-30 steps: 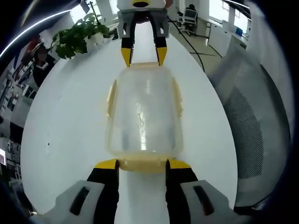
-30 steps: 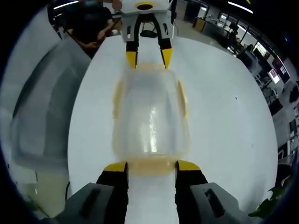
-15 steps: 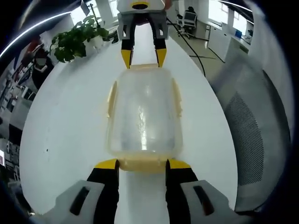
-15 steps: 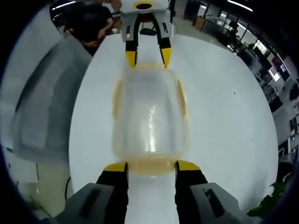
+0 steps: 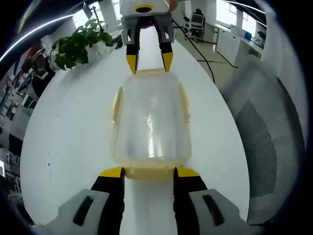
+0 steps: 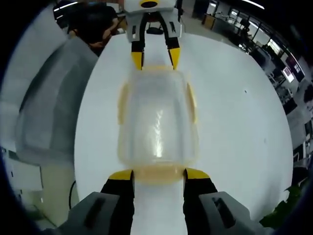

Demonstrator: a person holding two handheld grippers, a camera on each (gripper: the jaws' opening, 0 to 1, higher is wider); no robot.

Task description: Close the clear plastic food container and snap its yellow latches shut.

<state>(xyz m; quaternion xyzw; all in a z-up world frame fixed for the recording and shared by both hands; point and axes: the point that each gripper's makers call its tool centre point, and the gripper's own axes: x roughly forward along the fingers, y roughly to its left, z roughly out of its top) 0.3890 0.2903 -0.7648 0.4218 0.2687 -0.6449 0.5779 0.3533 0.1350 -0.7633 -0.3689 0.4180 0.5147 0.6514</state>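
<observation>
A clear plastic food container (image 5: pixel 149 122) lies lengthwise on the white round table (image 5: pixel 68 127), its lid resting on top. Yellow latches (image 5: pixel 116 105) stick out along both long sides. My left gripper (image 5: pixel 150 172) is open at the near end, its yellow tips straddling the end latch (image 5: pixel 149 175). At the far end my right gripper (image 5: pixel 146 61) is open too, tips at the container's edge. In the right gripper view the same container (image 6: pixel 156 122) lies between my right gripper (image 6: pixel 159 175) and my left gripper (image 6: pixel 155 58), with side latches (image 6: pixel 191 105) flared out.
A potted plant (image 5: pixel 78 44) stands at the table's far left edge. A grey mesh chair (image 5: pixel 264 142) sits close to the table on the right. In the right gripper view the chair (image 6: pixel 44 112) is at the left and a person (image 6: pixel 93 24) sits beyond it.
Both views have shifted slightly with the hands. The container stays in place, and both grippers keep the same jaw gap at its two ends.
</observation>
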